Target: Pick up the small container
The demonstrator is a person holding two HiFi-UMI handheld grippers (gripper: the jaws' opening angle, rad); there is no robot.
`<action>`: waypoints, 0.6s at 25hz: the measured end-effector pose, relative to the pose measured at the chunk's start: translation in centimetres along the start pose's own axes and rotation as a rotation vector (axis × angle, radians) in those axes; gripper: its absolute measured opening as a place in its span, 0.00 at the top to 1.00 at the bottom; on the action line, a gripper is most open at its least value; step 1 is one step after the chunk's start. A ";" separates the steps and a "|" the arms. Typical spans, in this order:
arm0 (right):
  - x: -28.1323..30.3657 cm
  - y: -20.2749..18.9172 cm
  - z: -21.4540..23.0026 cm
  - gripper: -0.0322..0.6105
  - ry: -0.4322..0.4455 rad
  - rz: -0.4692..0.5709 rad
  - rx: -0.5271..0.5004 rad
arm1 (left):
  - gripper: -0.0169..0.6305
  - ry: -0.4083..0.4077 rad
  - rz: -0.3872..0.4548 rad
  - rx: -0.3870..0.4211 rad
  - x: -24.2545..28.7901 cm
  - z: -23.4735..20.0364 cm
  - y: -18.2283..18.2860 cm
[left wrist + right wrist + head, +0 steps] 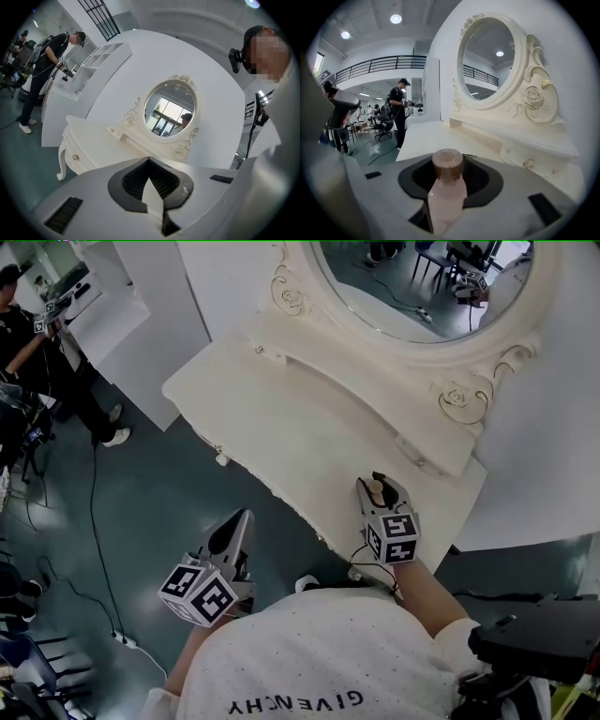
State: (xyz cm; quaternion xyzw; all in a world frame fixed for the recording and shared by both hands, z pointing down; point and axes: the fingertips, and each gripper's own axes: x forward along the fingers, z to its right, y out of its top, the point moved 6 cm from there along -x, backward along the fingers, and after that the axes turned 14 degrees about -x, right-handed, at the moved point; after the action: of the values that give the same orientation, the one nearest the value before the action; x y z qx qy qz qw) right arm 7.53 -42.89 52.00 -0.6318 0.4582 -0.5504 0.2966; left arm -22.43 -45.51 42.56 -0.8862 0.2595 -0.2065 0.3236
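Observation:
The small container (446, 190) is a pale pink bottle with a round wooden cap. It stands between the jaws of my right gripper (449, 159), which is shut on it. In the head view the bottle's cap (376, 489) shows between the same jaws of the right gripper (381, 482), over the front right edge of the white dressing table (281, 413). My left gripper (242, 519) hangs lower left, off the table's front edge above the floor. Its jaws meet at the tip in the left gripper view (149, 160) with nothing between them.
An oval mirror (422, 277) in a carved frame stands at the back of the table, with a low drawer shelf (375, 399) under it. A person (33, 343) stands at far left beside a white unit. Cables trail over the green floor (150, 512).

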 end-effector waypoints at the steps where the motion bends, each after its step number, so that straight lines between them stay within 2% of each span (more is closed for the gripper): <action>1: 0.0 0.0 0.0 0.72 0.002 0.002 0.008 | 0.97 -0.002 -0.005 -0.004 0.0 -0.1 -0.3; 7: -0.3 -0.1 0.1 0.71 0.042 0.010 0.030 | 0.97 -0.027 -0.031 -0.010 0.6 0.7 -1.5; 12: -0.2 -0.1 0.1 0.71 0.069 0.027 0.020 | 0.97 -0.085 -0.014 -0.044 1.2 2.0 -2.5; 15: -0.1 -0.4 0.2 0.71 0.083 0.034 0.012 | 0.97 -0.088 -0.017 -0.043 1.7 2.8 -3.3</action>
State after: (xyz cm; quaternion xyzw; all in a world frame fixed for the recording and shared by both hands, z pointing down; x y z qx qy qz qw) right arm 7.82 -42.66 52.25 -0.5988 0.4773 -0.5739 0.2902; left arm -18.52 -43.04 43.13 -0.9033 0.2418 -0.1646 0.3138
